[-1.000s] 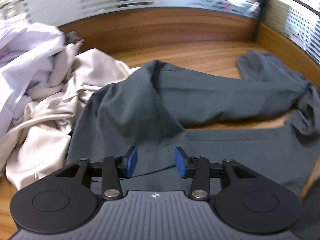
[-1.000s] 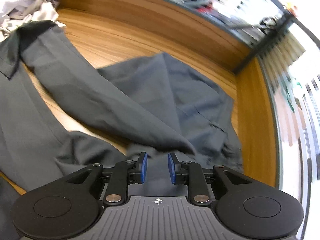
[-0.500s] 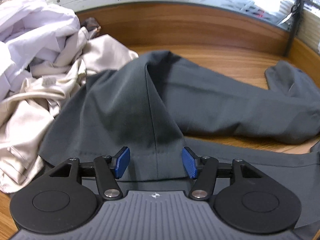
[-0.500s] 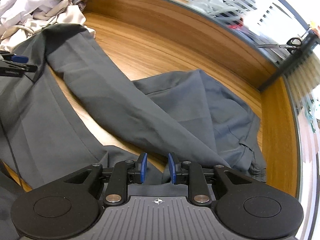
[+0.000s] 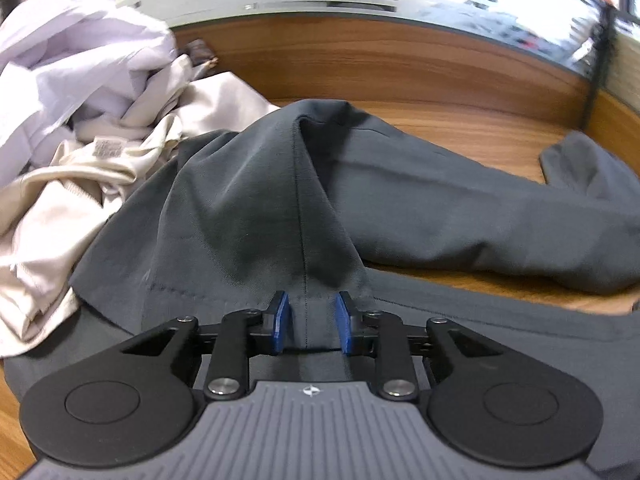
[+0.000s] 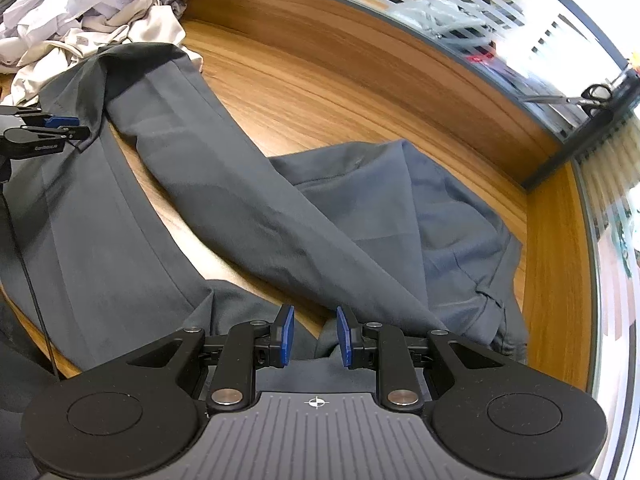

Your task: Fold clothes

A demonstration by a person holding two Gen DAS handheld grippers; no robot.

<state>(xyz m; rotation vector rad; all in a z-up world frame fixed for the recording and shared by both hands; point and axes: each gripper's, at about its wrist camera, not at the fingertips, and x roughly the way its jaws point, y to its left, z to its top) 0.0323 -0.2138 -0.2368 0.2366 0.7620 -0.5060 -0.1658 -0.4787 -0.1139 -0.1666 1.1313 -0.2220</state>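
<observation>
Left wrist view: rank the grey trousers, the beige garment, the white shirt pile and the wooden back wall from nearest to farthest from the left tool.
1. Grey trousers: hem between the closing pads of the left tool.
2. Beige garment: left of the trousers.
3. White shirt pile: far left, behind the beige garment.
4. Wooden back wall: across the far edge.

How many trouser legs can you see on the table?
2. One leg runs slantwise from the pile of pale clothes toward the right gripper. The other leg lies left of it, its end by the left gripper.
</observation>
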